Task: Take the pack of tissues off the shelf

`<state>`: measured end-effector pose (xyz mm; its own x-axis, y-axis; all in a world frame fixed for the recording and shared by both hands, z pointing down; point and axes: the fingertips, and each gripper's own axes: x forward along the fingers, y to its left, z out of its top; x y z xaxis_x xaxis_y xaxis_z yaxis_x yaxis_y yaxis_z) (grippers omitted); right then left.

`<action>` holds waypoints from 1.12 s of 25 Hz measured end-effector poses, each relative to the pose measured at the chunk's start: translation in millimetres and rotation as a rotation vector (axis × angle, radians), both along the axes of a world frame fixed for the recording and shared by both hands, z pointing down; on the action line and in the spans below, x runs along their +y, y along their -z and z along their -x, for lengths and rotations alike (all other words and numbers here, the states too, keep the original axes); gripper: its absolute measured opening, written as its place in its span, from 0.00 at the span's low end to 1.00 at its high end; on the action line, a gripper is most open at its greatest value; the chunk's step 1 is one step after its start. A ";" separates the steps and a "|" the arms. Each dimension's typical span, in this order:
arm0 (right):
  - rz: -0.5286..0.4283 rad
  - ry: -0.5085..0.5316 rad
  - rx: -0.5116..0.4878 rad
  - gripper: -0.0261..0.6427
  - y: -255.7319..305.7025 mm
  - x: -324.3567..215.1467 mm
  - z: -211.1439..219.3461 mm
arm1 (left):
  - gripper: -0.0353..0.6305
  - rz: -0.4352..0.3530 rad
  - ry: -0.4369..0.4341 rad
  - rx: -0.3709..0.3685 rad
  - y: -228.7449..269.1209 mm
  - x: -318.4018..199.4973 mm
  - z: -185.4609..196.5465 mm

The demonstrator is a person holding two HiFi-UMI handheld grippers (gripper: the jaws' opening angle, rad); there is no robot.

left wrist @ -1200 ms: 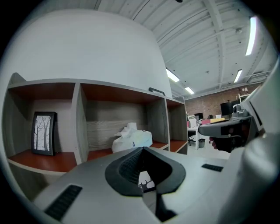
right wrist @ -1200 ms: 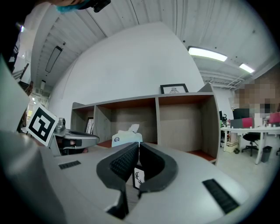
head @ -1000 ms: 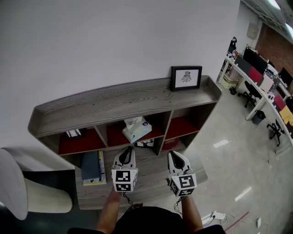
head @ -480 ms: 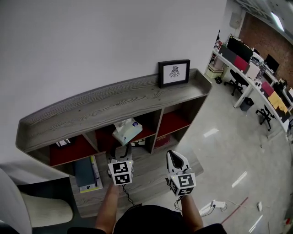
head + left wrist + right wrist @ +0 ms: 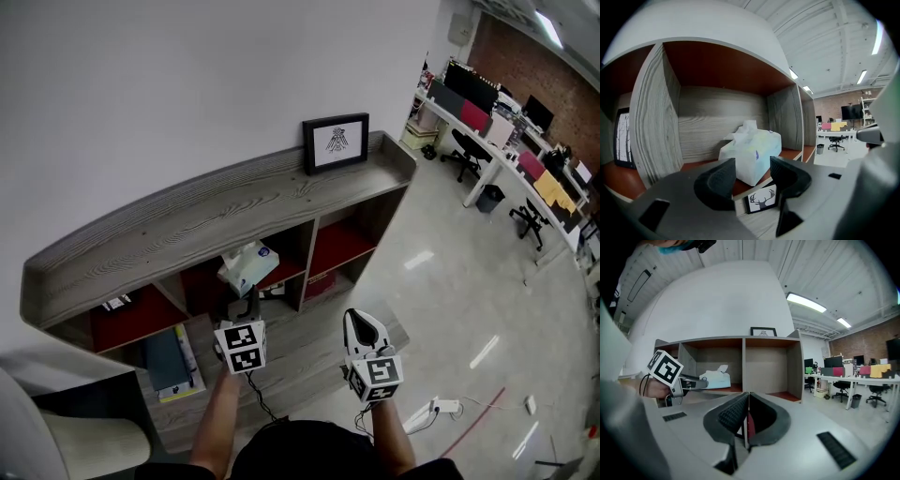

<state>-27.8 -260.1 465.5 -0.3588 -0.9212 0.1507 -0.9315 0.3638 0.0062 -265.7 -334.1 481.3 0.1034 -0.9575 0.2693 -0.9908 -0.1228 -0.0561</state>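
Observation:
The white tissue pack (image 5: 247, 266) lies on the red floor of the shelf's (image 5: 216, 214) middle upper compartment, a tissue sticking up from its top. My left gripper (image 5: 242, 304) points at it from just in front, open. In the left gripper view the pack (image 5: 752, 151) shows past the gap between the dark fingers (image 5: 717, 183); the jaws have just been opening, and nothing is between them. My right gripper (image 5: 360, 324) hangs further right, in front of the shelf, away from the pack. Its jaws (image 5: 747, 399) are shut on nothing.
A framed picture (image 5: 335, 142) stands on the shelf top. A small deer card (image 5: 762, 199) leans in the lower compartment under the pack, with books (image 5: 172, 361) at lower left. Desks and chairs (image 5: 487, 112) fill the right; a power strip (image 5: 441, 408) lies on the floor.
My left gripper has moved forward toward the middle compartment and its jaws have opened. The right gripper has shifted slightly. The head view has swung, so the shelf sits further left.

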 end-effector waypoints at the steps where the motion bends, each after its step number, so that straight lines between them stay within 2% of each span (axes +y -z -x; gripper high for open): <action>1: 0.002 -0.004 0.000 0.08 -1.1 0.8 -1.5 | 0.40 -0.001 0.004 0.000 0.1 -0.4 0.7; 4: 0.007 -0.014 0.000 0.08 -3.7 2.5 -5.5 | 0.27 0.001 0.017 -0.007 0.0 -0.7 3.1; 12: 0.025 -0.019 -0.011 0.08 -6.2 8.1 -8.8 | 0.09 -0.024 0.022 0.031 5.5 1.4 4.8; 28: 0.004 -0.004 -0.039 0.08 1.5 24.1 -17.3 | 0.07 -0.152 -0.095 0.031 36.3 43.2 -35.8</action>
